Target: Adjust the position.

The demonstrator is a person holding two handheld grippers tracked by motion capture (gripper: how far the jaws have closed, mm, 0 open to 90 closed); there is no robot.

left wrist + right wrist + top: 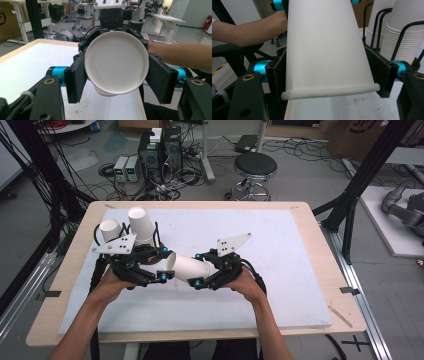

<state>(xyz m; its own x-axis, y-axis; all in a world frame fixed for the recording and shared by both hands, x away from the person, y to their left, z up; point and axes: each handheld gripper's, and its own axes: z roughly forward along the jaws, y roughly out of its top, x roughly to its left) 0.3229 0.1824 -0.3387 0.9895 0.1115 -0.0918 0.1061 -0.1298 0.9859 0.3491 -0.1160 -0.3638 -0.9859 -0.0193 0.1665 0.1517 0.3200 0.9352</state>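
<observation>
A white paper cup (pixel 187 266) lies on its side in the air above the white mat, held between both grippers. My left gripper (pixel 164 265) is shut on the cup's base end; in the left gripper view the round bottom (pixel 116 62) faces the camera with a black pad tight on each side. My right gripper (pixel 199 270) is shut on the same cup near its rolled rim, and both pads touch the cup wall (pixel 324 50). Two stacks of white cups (pixel 141 224) stand in a black wire holder just behind the left gripper.
The white mat (pixel 280 270) covers most of the wooden table (pixel 330 285). The cup stacks (pixel 402 30) stand close to the right of the held cup in the right gripper view. Past the table's far edge are a stool (pixel 255 167), computers and cables.
</observation>
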